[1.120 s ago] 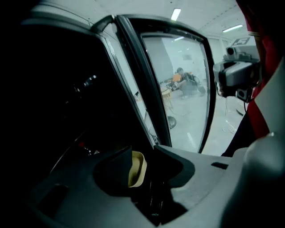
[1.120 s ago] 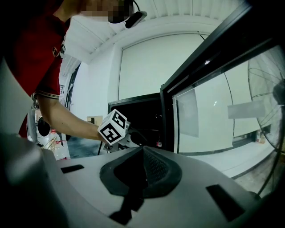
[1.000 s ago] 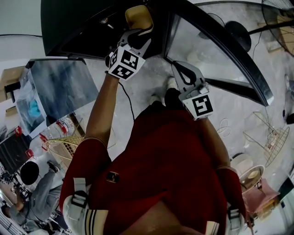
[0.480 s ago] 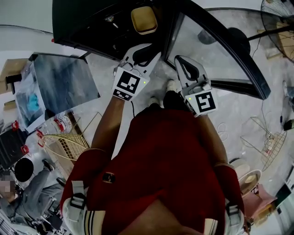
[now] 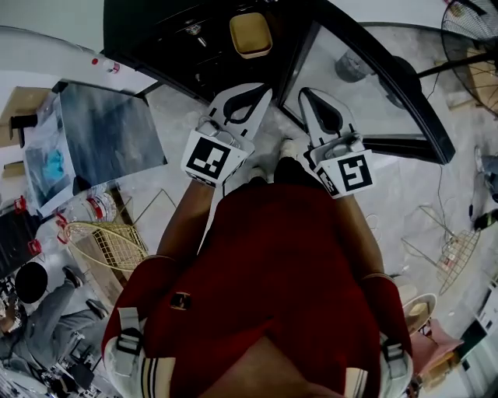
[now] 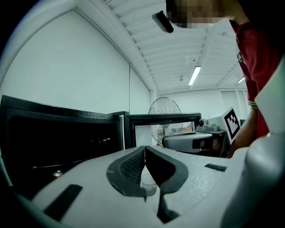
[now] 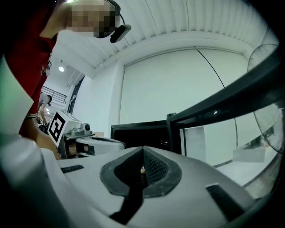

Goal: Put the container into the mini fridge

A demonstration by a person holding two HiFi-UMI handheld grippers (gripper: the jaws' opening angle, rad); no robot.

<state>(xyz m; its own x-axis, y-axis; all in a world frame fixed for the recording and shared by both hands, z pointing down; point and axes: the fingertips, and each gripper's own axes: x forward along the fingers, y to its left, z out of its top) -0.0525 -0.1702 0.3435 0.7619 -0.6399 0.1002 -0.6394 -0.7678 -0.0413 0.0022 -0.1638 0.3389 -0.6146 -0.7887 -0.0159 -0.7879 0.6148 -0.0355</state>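
Note:
The yellow container (image 5: 250,33) sits inside the black mini fridge (image 5: 179,39), whose glass door (image 5: 373,85) stands open to the right. My left gripper (image 5: 262,90) is outside the fridge, below the container and apart from it. Its jaws have just been closing with nothing between them, and in the left gripper view the left gripper (image 6: 144,149) shows its pads meeting. My right gripper (image 5: 305,92) hangs beside it at the door's hinge side. In the right gripper view the right gripper (image 7: 143,149) is shut and empty. Neither gripper view shows the container.
A reflective panel (image 5: 101,140) lies on the floor left of the fridge. Below it are a wire basket (image 5: 109,245) and bottles (image 5: 89,208). A seated person (image 5: 39,311) is at the lower left. A fan (image 5: 471,23) and a wire rack (image 5: 455,253) stand on the right.
The left gripper let go of the container inside the fridge, drew back out toward me and shut its jaws. The right gripper rose a little.

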